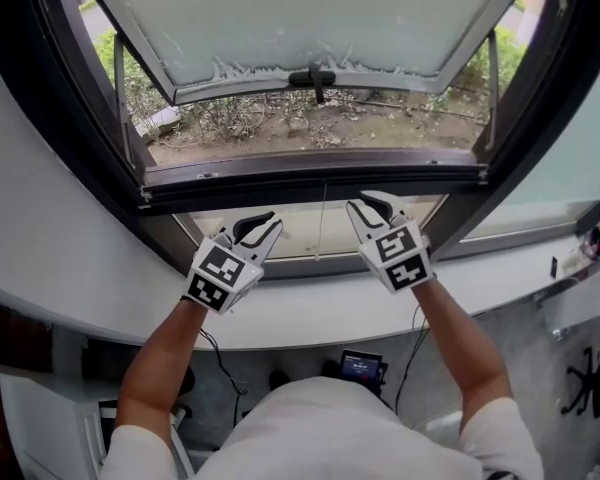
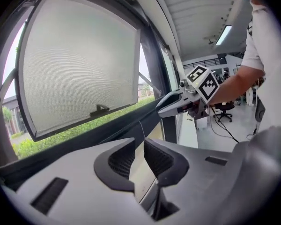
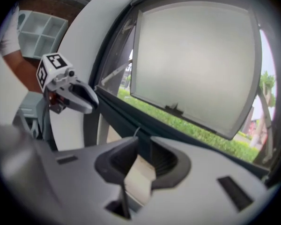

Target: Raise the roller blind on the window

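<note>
A beige roller blind (image 1: 300, 230) covers the lower pane under the dark window frame (image 1: 310, 180). A thin pull cord (image 1: 325, 218) hangs down its middle. My left gripper (image 1: 265, 228) is just left of the cord and my right gripper (image 1: 368, 206) just right of it, both pointing at the blind. In the left gripper view the left gripper (image 2: 139, 146) has its jaws slightly apart, with only the blind (image 2: 143, 172) and cord (image 2: 140, 127) showing beyond the gap. The right gripper (image 3: 143, 149) also shows a gap with nothing gripped. Neither touches the cord.
Above, a frosted sash (image 1: 310, 18) is swung outward over bare ground with weeds (image 1: 310, 118). A white sill (image 1: 310, 313) curves under the window. Cables and a small screen (image 1: 362, 366) lie on the floor below. An office chair (image 1: 595, 378) stands at the right.
</note>
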A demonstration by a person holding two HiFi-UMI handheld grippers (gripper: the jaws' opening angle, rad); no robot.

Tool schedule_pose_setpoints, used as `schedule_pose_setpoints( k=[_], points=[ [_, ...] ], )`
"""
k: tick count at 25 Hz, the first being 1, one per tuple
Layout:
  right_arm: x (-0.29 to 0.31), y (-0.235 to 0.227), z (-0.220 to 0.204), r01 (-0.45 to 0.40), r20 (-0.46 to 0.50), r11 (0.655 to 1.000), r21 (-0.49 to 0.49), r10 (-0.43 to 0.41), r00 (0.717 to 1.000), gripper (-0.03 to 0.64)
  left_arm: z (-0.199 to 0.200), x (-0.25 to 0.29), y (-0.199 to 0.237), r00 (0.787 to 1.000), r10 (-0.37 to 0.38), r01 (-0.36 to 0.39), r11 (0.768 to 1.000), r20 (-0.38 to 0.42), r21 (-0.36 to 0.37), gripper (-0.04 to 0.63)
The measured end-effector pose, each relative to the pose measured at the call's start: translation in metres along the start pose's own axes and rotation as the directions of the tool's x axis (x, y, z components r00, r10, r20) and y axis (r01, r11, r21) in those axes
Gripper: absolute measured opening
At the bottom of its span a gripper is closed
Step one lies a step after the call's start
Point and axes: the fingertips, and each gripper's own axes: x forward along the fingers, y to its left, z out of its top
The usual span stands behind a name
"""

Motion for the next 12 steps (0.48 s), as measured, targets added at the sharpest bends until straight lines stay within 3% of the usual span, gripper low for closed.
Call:
schedule_pose_setpoints(
  k=[7, 9, 12],
  points=[
    [0.015, -0.002, -0.002, 0.015, -0.046, 0.988, -0.155, -0.023, 0.999, 0.083, -0.001, 0.02, 0.006, 0.997, 0.02, -0.008, 0.988, -0.072, 0.155, 0.095],
    [0.019, -0.006, -0.002, 0.038, -0.064, 0.968, -0.247, -0.056, 0.996, 0.096, -0.002, 0.025, 0.011, 0.994, 0.049, -0.028, 0.978, -0.096, 0.206, 0.099],
    [0.025, -0.013, -0.002, 0.067, -0.088, 0.909, -0.412, -0.112, 0.99, 0.118, 0.001, 0.033, 0.017, 0.989, 0.091, -0.052, 0.954, -0.12, 0.297, 0.111]
  ],
)
